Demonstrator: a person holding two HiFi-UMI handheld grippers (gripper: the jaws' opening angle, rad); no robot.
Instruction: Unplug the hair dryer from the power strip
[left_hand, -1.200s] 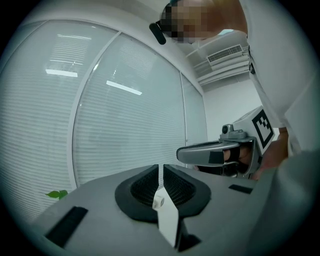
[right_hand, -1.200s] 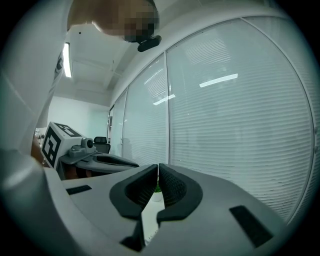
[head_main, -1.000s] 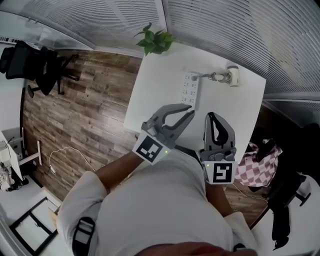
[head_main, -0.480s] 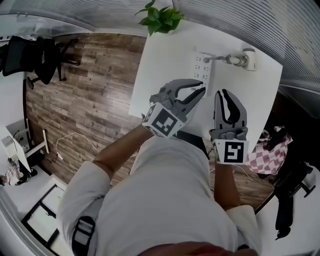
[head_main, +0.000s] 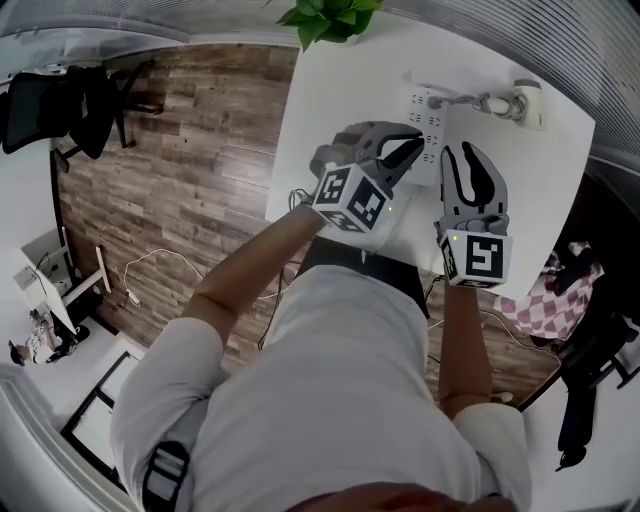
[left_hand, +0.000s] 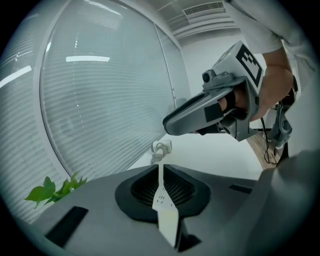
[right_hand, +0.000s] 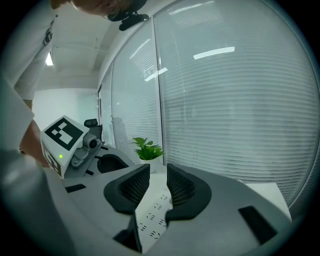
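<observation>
The power strip (head_main: 430, 108) was seen on the white table (head_main: 320, 130), with the hair dryer (head_main: 524, 98) laid just beside its far end. The left gripper (head_main: 410, 142) was held over the strip, jaws all but together and nothing gripped. The right gripper (head_main: 466, 152) was held alongside, its jaws being opened, empty.

Head cam: high, aimed steeply down, table (head_main: 320, 100) at 12. My two claw cams sit low and close over it, sighting along the jaws. All three share the strip (head_main: 428, 110) and the plant (head_main: 335, 15), at 8 in my left cam.
</observation>
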